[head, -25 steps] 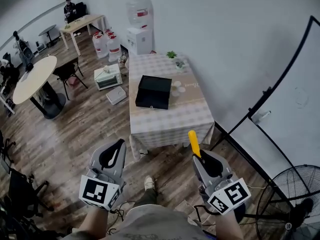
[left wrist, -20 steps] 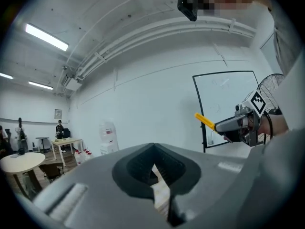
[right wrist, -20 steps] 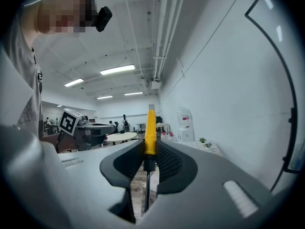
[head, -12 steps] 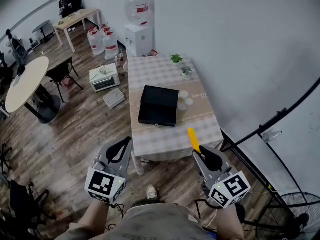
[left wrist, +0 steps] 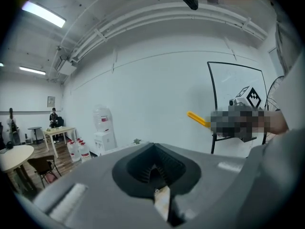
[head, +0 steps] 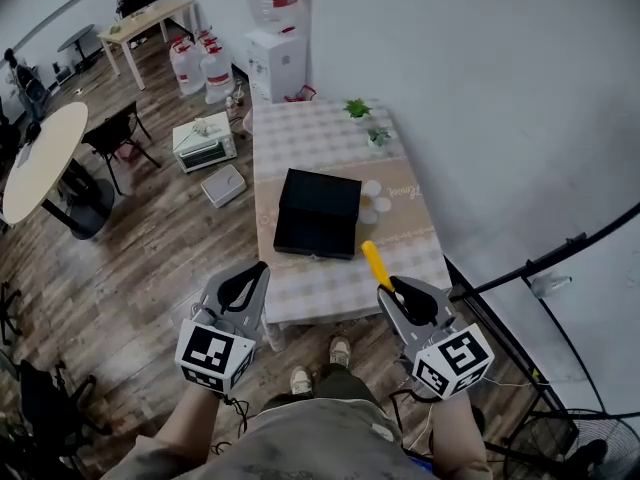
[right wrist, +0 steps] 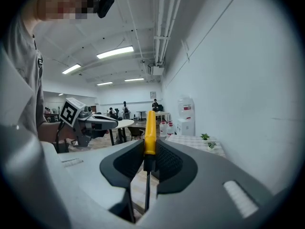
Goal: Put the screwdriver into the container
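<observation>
My right gripper (head: 400, 293) (right wrist: 145, 162) is shut on a screwdriver (head: 375, 263) (right wrist: 150, 130) with a yellow handle. The handle sticks up and forward out of the jaws, over the near edge of a table (head: 330, 280) with a checked cloth. A black box-shaped container (head: 318, 213) lies on the middle of that table, beyond both grippers. At lower left, my left gripper (head: 240, 290) (left wrist: 155, 191) is shut with nothing in it, short of the table's near left corner. The left gripper view also catches the yellow screwdriver handle (left wrist: 196, 118) off to the right.
Two small potted plants (head: 358, 108) stand at the table's far end, and white round items (head: 375, 200) lie right of the box. A water dispenser (head: 277, 28) stands beyond. A toaster oven (head: 205, 140) sits on the wooden floor at left. A black stand pole (head: 560, 253) runs at right.
The table and the black box have come nearer and lower in the head view as I walk up. Both grippers keep their pose, the right one still holding the screwdriver.
</observation>
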Action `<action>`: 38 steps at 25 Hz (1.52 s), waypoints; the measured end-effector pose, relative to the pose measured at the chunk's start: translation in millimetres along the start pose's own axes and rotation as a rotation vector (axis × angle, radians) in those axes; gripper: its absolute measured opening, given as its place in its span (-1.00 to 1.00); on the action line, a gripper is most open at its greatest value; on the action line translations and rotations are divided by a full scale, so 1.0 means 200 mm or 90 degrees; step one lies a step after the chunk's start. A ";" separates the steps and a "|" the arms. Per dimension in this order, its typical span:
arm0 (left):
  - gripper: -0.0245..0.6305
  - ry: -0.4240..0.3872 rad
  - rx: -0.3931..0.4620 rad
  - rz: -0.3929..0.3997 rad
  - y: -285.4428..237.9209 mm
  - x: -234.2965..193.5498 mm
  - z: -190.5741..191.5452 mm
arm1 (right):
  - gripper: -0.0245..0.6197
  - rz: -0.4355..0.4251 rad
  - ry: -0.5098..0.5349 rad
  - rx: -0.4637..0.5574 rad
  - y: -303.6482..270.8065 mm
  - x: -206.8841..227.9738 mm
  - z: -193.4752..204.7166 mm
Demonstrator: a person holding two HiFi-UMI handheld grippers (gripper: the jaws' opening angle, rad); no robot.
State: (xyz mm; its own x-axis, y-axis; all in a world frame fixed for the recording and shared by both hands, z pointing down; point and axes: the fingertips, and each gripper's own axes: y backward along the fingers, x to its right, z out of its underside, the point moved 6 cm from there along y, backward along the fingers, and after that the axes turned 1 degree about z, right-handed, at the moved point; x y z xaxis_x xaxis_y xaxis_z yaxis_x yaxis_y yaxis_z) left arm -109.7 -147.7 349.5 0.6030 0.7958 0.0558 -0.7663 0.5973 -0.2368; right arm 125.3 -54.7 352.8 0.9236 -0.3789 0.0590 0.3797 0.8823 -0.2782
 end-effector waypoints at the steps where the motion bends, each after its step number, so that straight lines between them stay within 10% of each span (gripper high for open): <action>1: -0.93 0.000 -0.005 0.000 -0.03 0.00 0.01 | -0.61 -0.004 0.001 -0.005 -0.02 0.02 0.01; 21: -0.93 0.103 -0.149 -0.109 -0.70 -0.18 0.29 | -0.60 -0.209 0.016 -0.180 -0.78 0.62 0.27; 38: -0.93 0.198 -0.275 -0.191 -0.78 -0.33 0.71 | -0.60 -0.349 0.138 -0.366 -1.30 0.53 0.70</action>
State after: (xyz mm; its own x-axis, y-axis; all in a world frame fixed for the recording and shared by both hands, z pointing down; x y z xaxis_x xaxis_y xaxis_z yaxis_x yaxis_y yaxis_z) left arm -61.8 -278.2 521.1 0.8653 0.4933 -0.0892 -0.4327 0.6452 -0.6297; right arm 132.7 -284.8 565.3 0.5614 -0.8121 0.1591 0.6331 0.2976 -0.7146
